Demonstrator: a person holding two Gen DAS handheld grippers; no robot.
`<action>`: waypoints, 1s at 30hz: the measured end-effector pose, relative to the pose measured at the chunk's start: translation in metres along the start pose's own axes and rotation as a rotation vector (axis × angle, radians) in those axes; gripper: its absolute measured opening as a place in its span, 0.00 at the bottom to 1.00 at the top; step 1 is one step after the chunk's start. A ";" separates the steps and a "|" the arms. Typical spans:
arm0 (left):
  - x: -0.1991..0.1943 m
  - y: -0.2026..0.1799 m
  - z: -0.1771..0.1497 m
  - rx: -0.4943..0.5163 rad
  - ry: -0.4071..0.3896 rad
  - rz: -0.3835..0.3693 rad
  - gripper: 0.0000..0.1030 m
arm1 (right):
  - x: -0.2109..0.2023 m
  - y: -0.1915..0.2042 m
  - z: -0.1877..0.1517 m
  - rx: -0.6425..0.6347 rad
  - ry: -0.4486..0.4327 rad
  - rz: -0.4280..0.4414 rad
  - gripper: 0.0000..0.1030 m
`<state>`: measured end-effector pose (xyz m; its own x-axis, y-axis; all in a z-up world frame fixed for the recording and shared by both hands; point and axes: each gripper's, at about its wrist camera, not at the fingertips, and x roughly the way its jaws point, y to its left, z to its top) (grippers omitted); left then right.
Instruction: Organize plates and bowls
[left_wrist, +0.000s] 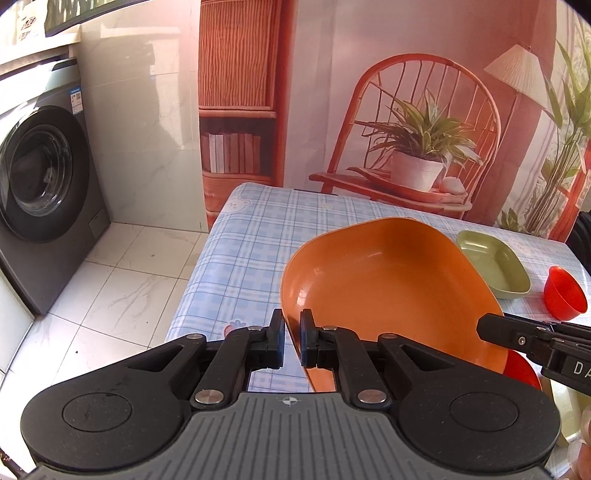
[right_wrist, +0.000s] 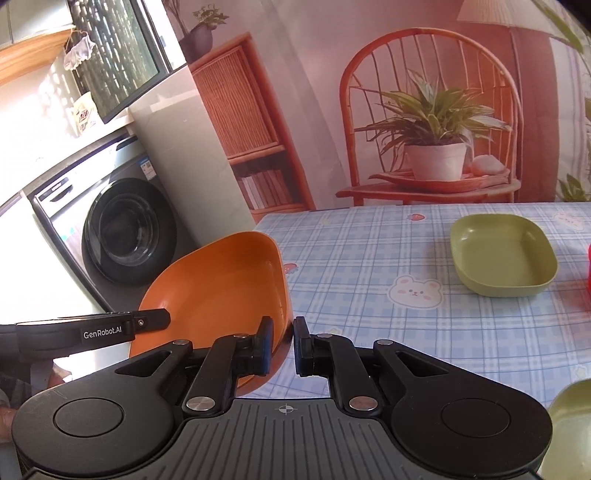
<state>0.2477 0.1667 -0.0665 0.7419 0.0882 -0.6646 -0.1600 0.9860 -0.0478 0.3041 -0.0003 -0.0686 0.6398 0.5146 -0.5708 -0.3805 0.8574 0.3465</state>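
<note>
Left wrist view: the left gripper has its two black fingers nearly closed, pinching the near left rim of a large glossy orange plastic dish with rounded corners. The dish is lifted and tilted above the table covered in a blue-and-white checked cloth. The right gripper reaches in from the right edge of the frame and meets the dish's right rim; from here I cannot tell how far its fingers are parted. Beyond the dish sits a shallow square olive-green plastic dish, and near it to the right a small red plastic cup. A second red piece shows under the orange dish's lower right edge, mostly hidden. The cloth to the left of the dish is bare up to the table's left edge, past which lie white floor tiles and a grey front-loading washing machine.

Right wrist view: the right gripper stands with a narrow gap between its fingers, the orange dish's right rim lying in that gap. The left gripper touches the dish's left rim. The dish hangs over the table's left edge. The olive-green dish lies well apart on the cloth, with bare cloth between. A rounded olive-green rim shows at the lower right corner.
</note>
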 end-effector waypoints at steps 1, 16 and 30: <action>-0.003 -0.009 0.000 0.013 -0.002 -0.007 0.09 | -0.006 -0.006 0.000 0.004 -0.009 -0.005 0.10; -0.012 -0.144 -0.002 0.150 -0.026 -0.138 0.10 | -0.108 -0.109 -0.006 0.071 -0.165 -0.118 0.10; -0.003 -0.242 -0.023 0.238 0.016 -0.286 0.10 | -0.181 -0.189 -0.040 0.157 -0.216 -0.256 0.10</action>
<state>0.2692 -0.0753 -0.0705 0.7239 -0.1957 -0.6615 0.2095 0.9760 -0.0595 0.2337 -0.2556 -0.0603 0.8334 0.2564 -0.4896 -0.0933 0.9384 0.3326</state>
